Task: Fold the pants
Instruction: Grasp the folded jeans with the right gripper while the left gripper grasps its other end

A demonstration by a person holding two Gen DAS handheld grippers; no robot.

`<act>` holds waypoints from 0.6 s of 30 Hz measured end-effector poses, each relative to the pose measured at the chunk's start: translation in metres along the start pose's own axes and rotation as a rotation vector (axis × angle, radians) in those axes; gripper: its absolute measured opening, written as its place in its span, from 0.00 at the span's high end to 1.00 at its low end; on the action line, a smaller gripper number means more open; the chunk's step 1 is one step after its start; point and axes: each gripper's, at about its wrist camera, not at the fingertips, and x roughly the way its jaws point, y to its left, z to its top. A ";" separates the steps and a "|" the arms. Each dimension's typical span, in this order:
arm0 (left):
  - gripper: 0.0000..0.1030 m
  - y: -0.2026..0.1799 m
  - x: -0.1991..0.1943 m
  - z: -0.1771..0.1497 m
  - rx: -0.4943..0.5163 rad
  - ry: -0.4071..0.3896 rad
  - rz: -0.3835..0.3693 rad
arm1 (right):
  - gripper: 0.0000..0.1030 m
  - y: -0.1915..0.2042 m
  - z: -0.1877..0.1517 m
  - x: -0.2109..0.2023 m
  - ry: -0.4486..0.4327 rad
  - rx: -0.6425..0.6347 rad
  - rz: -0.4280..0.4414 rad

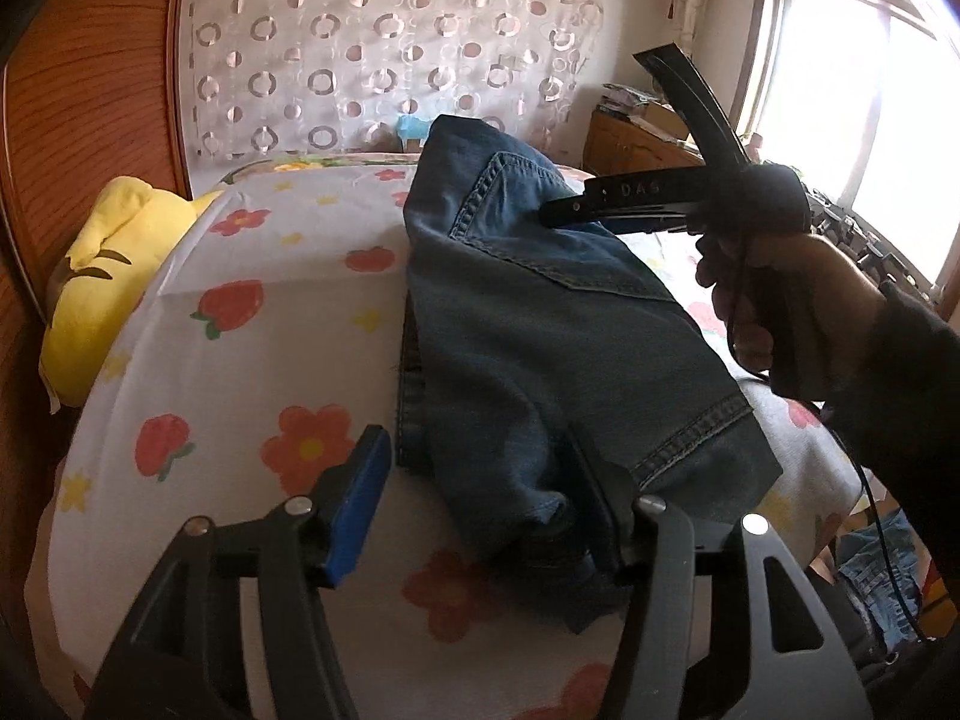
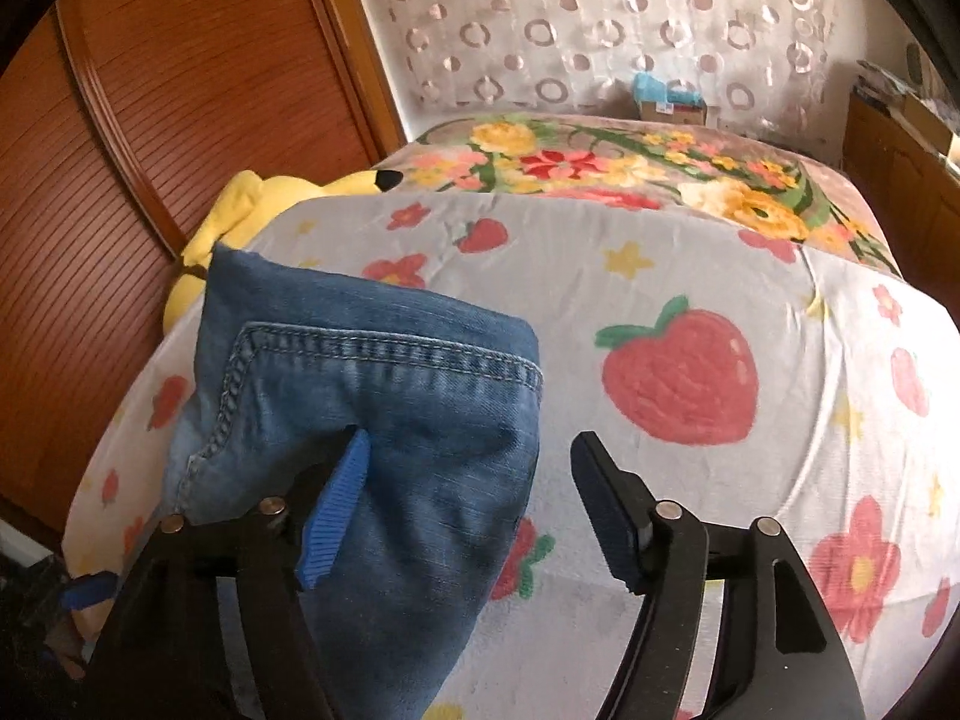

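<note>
A pair of blue denim pants [image 1: 540, 324] lies folded into a thick bundle on a bed covered by a white sheet [image 1: 252, 324] printed with strawberries and flowers. A yellow plush toy [image 1: 102, 276] sits at the bed's left edge, against a wooden wardrobe [image 1: 78, 90]. In the left wrist view, the left gripper [image 1: 486, 516] hangs low over the near end of the bundle, jaws apart, one blue pad clear on the sheet side and the other finger against the denim, not pinching. The right gripper [image 2: 468, 504], held in a person's hand [image 1: 780, 306], reaches the far end of the bundle; its jaws also stand apart, with cloth lying loose between them and nothing clamped. This looks like the release after a fold has been laid down. The next move probably calls for lifting both tools clear without dragging the cloth, then judging whether one more fold or some smoothing is needed.
</note>
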 end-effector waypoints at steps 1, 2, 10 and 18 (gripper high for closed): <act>0.44 0.000 0.000 0.000 -0.003 0.002 -0.001 | 0.30 -0.001 -0.001 0.001 0.000 0.001 0.004; 0.43 0.000 0.001 0.000 -0.004 0.004 0.000 | 0.30 -0.002 -0.001 0.002 0.003 0.002 0.008; 0.43 0.002 0.002 0.004 -0.012 0.016 -0.003 | 0.31 -0.008 -0.003 0.006 0.012 0.026 0.055; 0.43 0.004 0.005 0.005 -0.017 0.025 -0.009 | 0.35 -0.009 -0.004 0.006 0.016 0.008 0.074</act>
